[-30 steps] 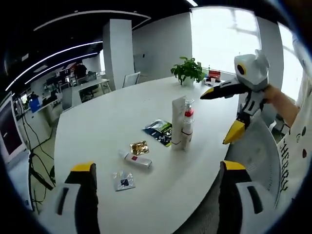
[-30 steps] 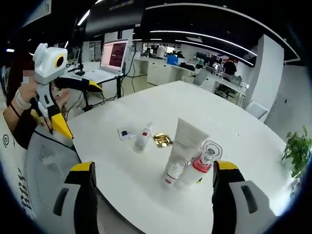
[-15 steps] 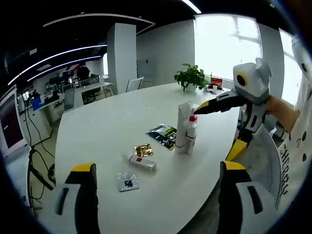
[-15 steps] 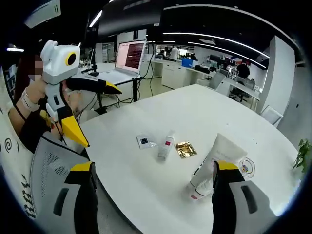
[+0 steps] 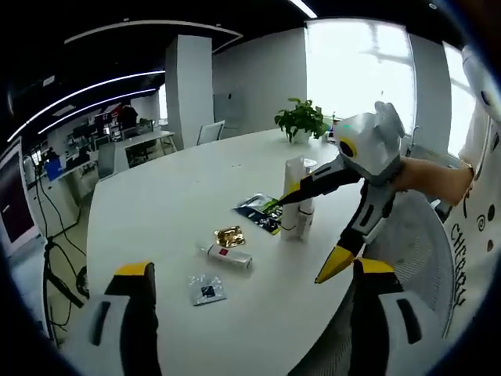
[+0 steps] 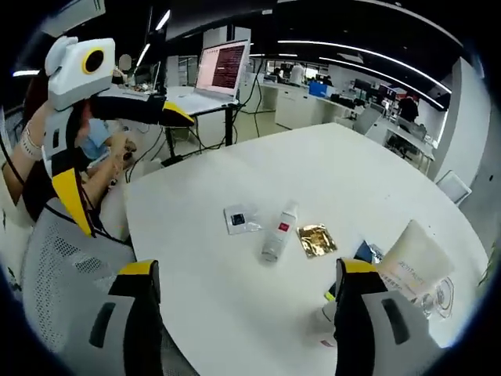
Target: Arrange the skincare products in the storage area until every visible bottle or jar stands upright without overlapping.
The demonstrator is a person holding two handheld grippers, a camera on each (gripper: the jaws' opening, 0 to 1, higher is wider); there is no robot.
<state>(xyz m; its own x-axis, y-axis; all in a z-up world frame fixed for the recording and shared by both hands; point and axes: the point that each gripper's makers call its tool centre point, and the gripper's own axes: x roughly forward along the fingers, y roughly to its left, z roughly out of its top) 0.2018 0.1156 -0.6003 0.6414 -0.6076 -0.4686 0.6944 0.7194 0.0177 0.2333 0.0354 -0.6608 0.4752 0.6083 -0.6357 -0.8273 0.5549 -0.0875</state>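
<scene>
On the white table [image 5: 172, 196] a white tube [image 5: 290, 196] stands upright against a red-collared bottle [image 5: 306, 210]. Left of them a small white bottle [image 5: 229, 256] lies on its side, beside a gold sachet [image 5: 228, 236] and a clear sachet [image 5: 205, 290]. My right gripper [image 5: 311, 233] reaches in open, its upper tip at the tube. My left gripper [image 5: 254, 270] is open and holds nothing. In the right gripper view the lying bottle [image 6: 279, 231], the sachets and the tube [image 6: 411, 258] sit ahead of my open right gripper [image 6: 246, 270]; the left gripper [image 6: 133, 172] hangs open at left.
A dark printed packet [image 5: 258, 211] lies behind the tube. A potted plant [image 5: 302, 117] stands at the table's far end. A grey mesh chair back [image 6: 63, 266] sits by the near table edge. A laptop [image 6: 223, 70] is on a desk beyond.
The right gripper has swung down and in toward the tube and bottle, still open. The right gripper view has shifted, so the products now lie further right. No product has moved.
</scene>
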